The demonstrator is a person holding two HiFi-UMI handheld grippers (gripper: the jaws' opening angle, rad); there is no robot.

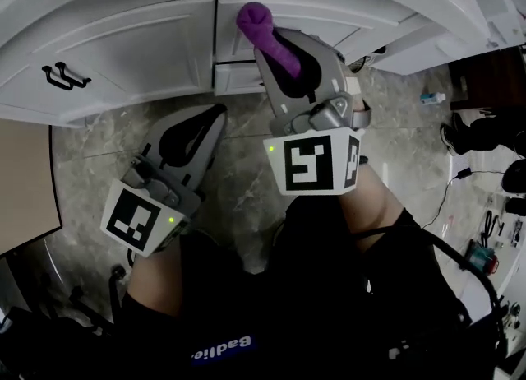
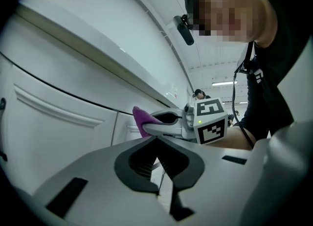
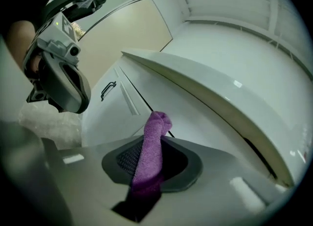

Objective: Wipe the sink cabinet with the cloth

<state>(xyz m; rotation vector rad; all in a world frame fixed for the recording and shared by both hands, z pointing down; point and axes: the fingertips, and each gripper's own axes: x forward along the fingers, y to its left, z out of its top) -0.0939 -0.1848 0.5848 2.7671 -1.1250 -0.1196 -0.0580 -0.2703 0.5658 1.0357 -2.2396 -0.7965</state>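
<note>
A purple cloth (image 1: 261, 29) sticks out as a rolled tuft from my right gripper (image 1: 283, 53), which is shut on it. The tuft's tip reaches the white sink cabinet (image 1: 148, 49) at the dark seam between two doors, just under the countertop lip. In the right gripper view the cloth (image 3: 152, 144) runs up between the jaws of the right gripper (image 3: 157, 139) toward that seam. My left gripper (image 1: 212, 115) hangs lower and to the left, off the cabinet, shut and empty. The left gripper view shows the left gripper (image 2: 157, 139) with its jaws meeting, and the cloth (image 2: 141, 120) beyond.
A black handle (image 1: 62, 76) sits on the left cabinet door. Grey marble floor (image 1: 238, 136) lies below. A beige panel (image 1: 25, 177) stands at the left. At the right are dark furniture (image 1: 493, 74), cables, tools and a small bottle (image 1: 433, 97). The person's legs fill the bottom.
</note>
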